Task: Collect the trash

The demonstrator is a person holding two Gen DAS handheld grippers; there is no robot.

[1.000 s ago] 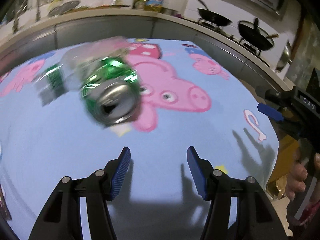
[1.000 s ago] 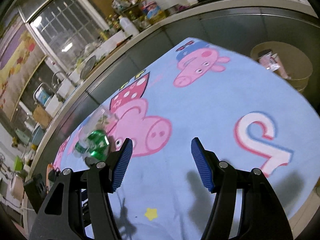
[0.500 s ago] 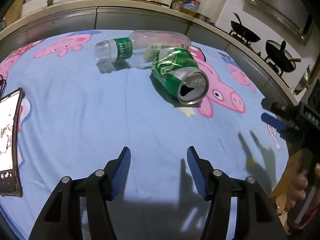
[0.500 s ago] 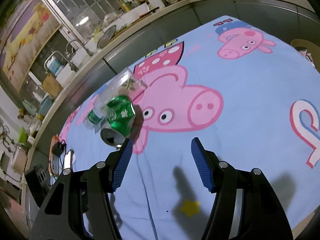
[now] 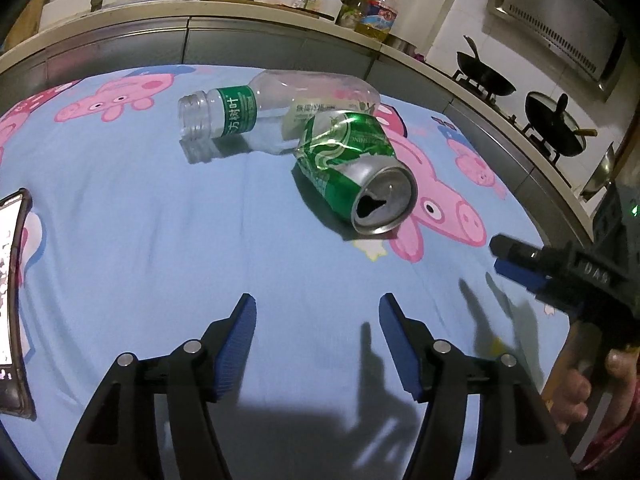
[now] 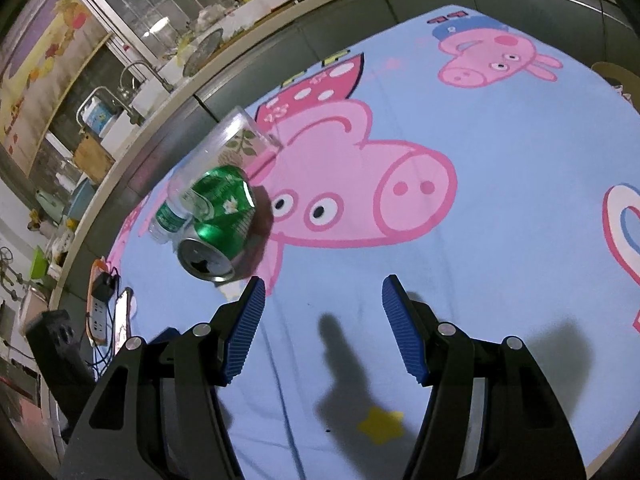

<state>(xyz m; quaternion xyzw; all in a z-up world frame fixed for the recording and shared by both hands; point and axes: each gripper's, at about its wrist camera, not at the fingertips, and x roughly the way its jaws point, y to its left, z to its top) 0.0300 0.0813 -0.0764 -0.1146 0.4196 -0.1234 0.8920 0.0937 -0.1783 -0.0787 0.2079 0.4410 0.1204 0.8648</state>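
A dented green can (image 5: pixel 352 168) lies on its side on the blue pig-print cloth (image 5: pixel 140 240), its open top facing me. A clear plastic bottle (image 5: pixel 272 112) with a green label and no cap lies right behind it, touching it. My left gripper (image 5: pixel 318 320) is open and empty, hovering short of the can. In the right wrist view the can (image 6: pixel 216 224) and bottle (image 6: pixel 216 160) lie to the upper left of my right gripper (image 6: pixel 322 304), which is open and empty. The right gripper also shows at the right edge of the left wrist view (image 5: pixel 560 276).
A phone (image 5: pixel 12 300) lies at the cloth's left edge, with a power strip (image 6: pixel 98 308) beside it. A kitchen counter (image 5: pixel 240 20) with sink, bottles and woks runs behind the table. A round bin (image 6: pixel 620 80) stands past the table's right edge.
The left gripper's view has swung and pulled back slightly, leaving the can and bottle ahead. The right gripper has moved closer to the can. Both stay open.
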